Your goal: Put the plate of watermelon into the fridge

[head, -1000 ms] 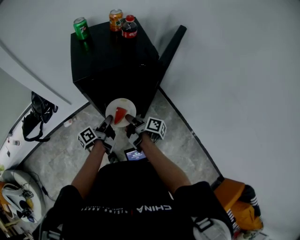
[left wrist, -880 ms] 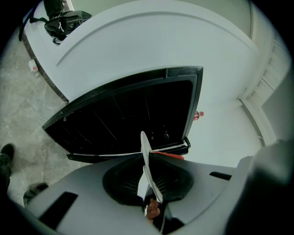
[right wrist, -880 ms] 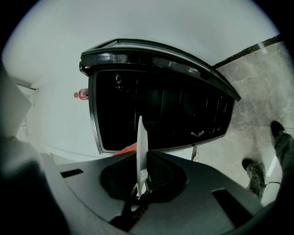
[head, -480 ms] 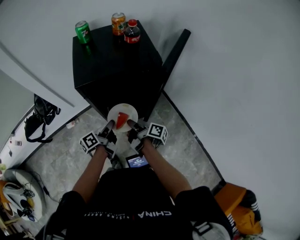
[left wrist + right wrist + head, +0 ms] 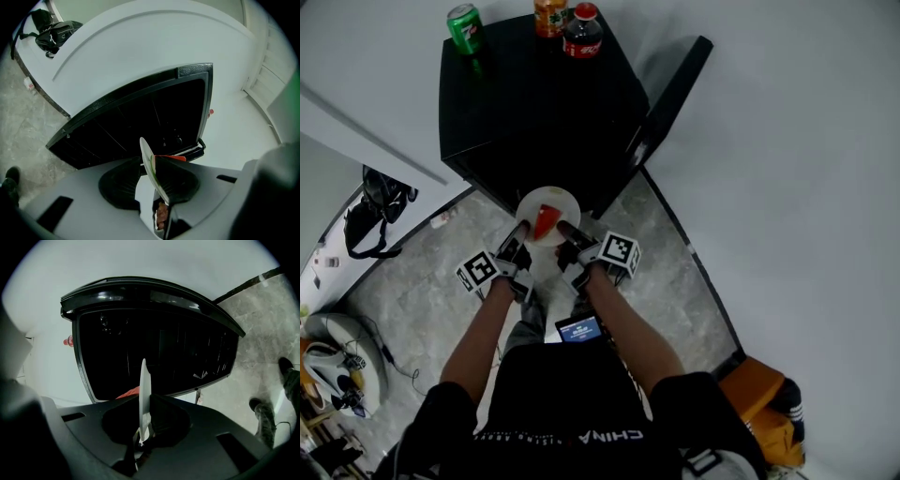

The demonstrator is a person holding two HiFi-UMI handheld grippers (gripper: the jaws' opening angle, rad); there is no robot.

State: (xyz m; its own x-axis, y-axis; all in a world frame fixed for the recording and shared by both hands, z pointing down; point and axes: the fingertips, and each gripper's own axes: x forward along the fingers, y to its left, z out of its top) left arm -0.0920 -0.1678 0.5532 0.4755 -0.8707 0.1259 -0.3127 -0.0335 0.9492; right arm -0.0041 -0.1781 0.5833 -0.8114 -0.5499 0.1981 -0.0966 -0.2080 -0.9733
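A white plate with a red watermelon slice hangs level in front of the small black fridge, whose door stands open to the right. My left gripper is shut on the plate's near-left rim and my right gripper on its near-right rim. The left gripper view shows the plate edge-on between the pads of the left gripper, with the slice and the dark fridge interior beyond. In the right gripper view the right gripper clamps the plate before the fridge opening.
A green can, an orange can and a cola bottle stand on the fridge top. White walls flank the fridge. A black bag lies on the floor at the left, an orange bag at the right.
Both grippers have sunk a little with the plate held between them, closer to the fridge's front. The grip on the plate is unchanged.
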